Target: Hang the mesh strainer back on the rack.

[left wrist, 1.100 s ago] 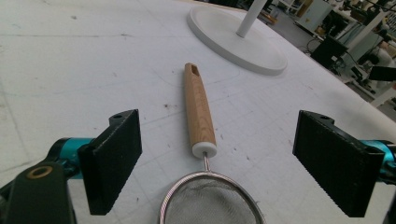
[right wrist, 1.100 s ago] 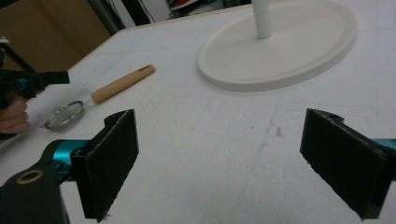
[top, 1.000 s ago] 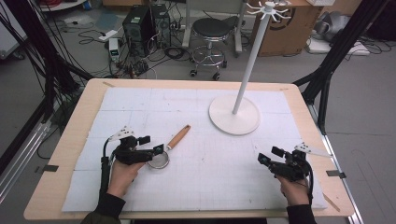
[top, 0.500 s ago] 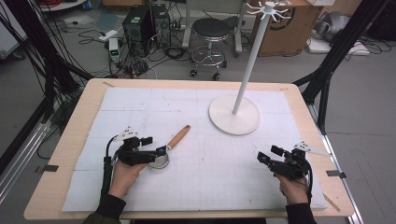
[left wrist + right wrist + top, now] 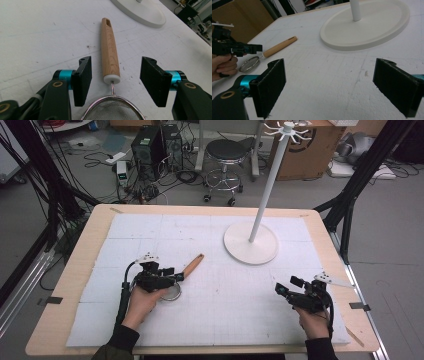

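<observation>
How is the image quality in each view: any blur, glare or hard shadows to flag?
High view: soft and low in detail, evenly lit, no glare on the white table cover. Left gripper view: sharp on the strainer's wooden handle, faint shadows, the nearest gripper parts at the bottom slightly soft. Right gripper view: its own jaws look blurred up close, the stand's base is clearer, no glare.

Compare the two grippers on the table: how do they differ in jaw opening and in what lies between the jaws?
The left gripper has been closing its jaws around the strainer, pads not yet touching its wooden handle. The right gripper stands wider, with bare table between the jaws. Both are hand-held, low over the white table.
</observation>
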Demonstrator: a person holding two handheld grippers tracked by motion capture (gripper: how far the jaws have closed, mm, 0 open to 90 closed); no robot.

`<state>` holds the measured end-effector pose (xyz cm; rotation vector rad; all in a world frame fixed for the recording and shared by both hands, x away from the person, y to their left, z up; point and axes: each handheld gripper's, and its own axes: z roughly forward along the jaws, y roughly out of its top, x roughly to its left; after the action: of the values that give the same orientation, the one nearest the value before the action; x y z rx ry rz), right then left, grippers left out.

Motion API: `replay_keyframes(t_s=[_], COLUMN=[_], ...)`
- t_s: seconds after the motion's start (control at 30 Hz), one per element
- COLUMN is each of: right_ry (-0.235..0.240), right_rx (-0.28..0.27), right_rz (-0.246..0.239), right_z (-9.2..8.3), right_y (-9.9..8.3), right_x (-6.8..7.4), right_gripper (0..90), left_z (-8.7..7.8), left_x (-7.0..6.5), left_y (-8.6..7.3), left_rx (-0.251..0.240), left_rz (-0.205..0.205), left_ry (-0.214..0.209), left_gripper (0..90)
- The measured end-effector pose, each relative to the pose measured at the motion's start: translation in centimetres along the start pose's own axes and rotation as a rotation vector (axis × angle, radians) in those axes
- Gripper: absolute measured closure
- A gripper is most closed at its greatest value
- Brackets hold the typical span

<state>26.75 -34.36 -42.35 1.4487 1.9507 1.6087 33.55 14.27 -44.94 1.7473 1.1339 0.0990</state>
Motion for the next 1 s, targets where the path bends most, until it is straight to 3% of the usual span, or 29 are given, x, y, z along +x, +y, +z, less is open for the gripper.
replay_keyframes(t_s=[0.1, 0.17, 0.4, 0.63, 1.0], right_ry=[-0.005, -0.006, -0.014, -0.022, -0.028], right_rx=[0.002, 0.003, -0.002, 0.005, 0.003], right_rz=[0.002, -0.002, 0.003, -0.004, 0.003], right_z=[0.0, -0.1, -0.3, -0.3, -0.5], right_y=[0.0, 0.0, -0.1, -0.1, -0.1], right_x=[0.0, 0.0, -0.2, -0.2, -0.2], right_gripper=[10.8, 10.8, 10.9, 10.9, 10.9], left_z=[0.4, 1.0, 2.1, 2.2, 2.4], left_x=[-0.3, -0.5, -0.6, -0.9, -1.5], left_y=[0.5, 0.7, 0.5, 0.5, 0.5], left_rx=[0.014, 0.053, 0.116, 0.136, 0.152], left_rz=[0.011, 0.017, 0.024, 0.045, 0.105], left_ry=[0.000, 0.007, 0.033, 0.016, 0.099], left_gripper=[43.6, 45.0, 46.6, 51.0, 61.8])
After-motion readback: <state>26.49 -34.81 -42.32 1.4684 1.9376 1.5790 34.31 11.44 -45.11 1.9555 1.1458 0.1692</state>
